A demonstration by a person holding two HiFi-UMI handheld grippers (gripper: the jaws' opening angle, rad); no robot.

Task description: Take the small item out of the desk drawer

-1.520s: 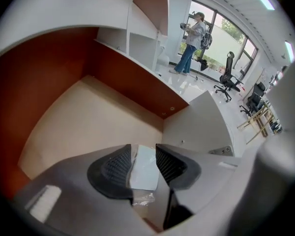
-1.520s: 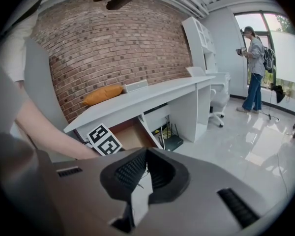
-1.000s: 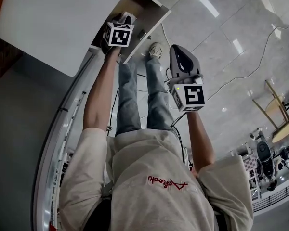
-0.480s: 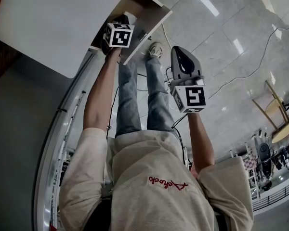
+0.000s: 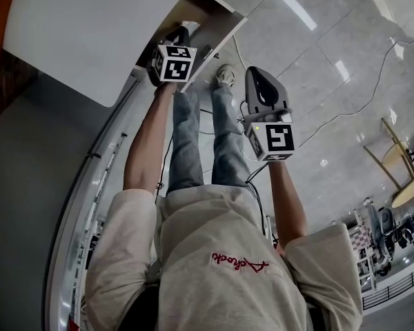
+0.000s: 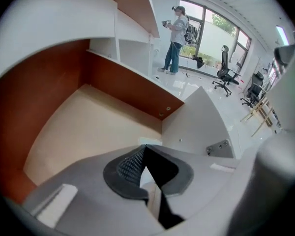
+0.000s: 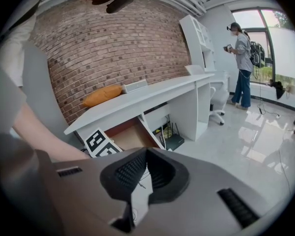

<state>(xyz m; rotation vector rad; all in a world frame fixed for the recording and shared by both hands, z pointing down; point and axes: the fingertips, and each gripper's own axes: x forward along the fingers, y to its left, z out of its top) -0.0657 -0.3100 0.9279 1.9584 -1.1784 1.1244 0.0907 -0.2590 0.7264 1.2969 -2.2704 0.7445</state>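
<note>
1. The small white item [image 6: 156,142] shows only as a pale flat sliver at the very tips of my left claw [image 6: 145,147]. It is inside the drawer [image 6: 88,127], near the far right corner. Too little of it shows for me to name it more closely.
2. My left claw is pressed together and seems to pinch that sliver. A little white also shows through the slit lower down between the pads.
3. The drawer stands pulled open, with a tan floor, a red-brown far wall and a white wall on its right.
4. It juts out from under the white counter [image 5: 90,33], and my left arm reaches down into it.
5. My right claw [image 7: 146,150] is pressed together and empty. I hold it over the glossy tiled floor [image 5: 317,81], to the right of my legs and well apart from the drawer.
6. From the right gripper view, an orange cushion [image 7: 102,96] lies on the counter against a brick wall [image 7: 113,43].
7. Far off on the right, a person [image 7: 243,68] stands by a window.
</note>
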